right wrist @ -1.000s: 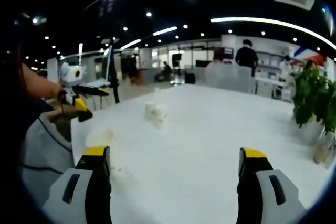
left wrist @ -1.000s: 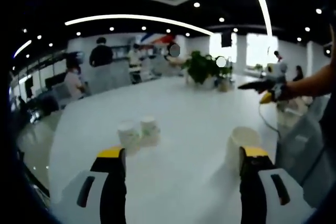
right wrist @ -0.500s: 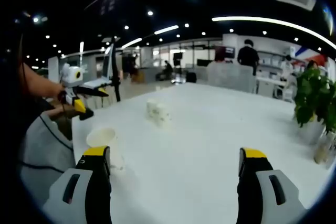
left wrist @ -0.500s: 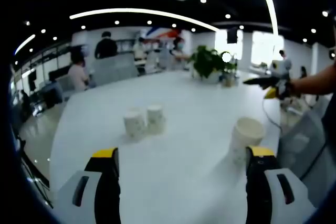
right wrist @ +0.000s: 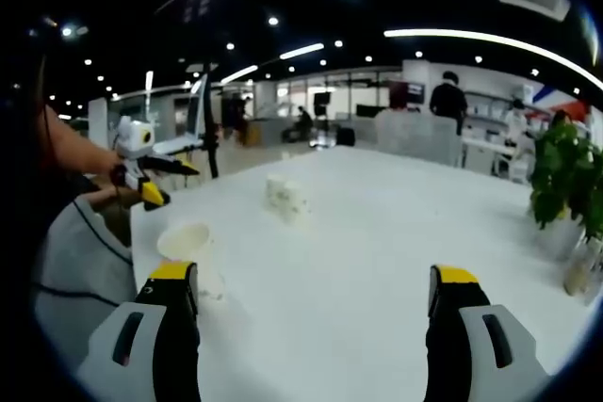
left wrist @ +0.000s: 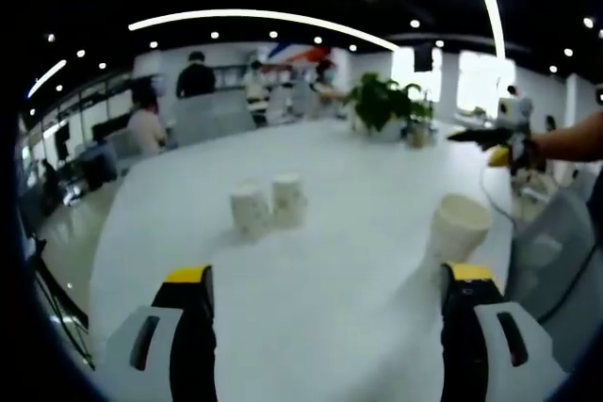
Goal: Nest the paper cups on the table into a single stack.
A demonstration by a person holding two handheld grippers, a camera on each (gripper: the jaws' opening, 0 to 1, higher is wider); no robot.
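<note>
Big white table (left wrist: 320, 270) in an open office, with 3 paper cups on it. In the left gripper view, 2 of them stand upright and touching near the middle of the table: cup A (left wrist: 250, 211) on the left and cup B (left wrist: 287, 201) on the right of the pair. The 3rd cup (left wrist: 457, 226) stands apart, close to the table edge, mouth up, just past the left gripper's (left wrist: 325, 280) right jaw. That gripper's jaws are spread wide with nothing between them, hovering above the table.

In the right gripper view the right gripper (right wrist: 316, 281) is wide too, nothing in it, low over the table (right wrist: 377, 233). The lone cup (right wrist: 186, 244) sits just beyond its left jaw, and the pair (right wrist: 286, 199) is farther out toward the middle. The left gripper (right wrist: 141, 165) shows at the left of this view, held up off the table; the right gripper (left wrist: 495, 138) shows at the right of the left view, also in the air.

A leafy plant (left wrist: 382, 105) stands at the far end of the table, and people (left wrist: 196, 77) are in the background.
</note>
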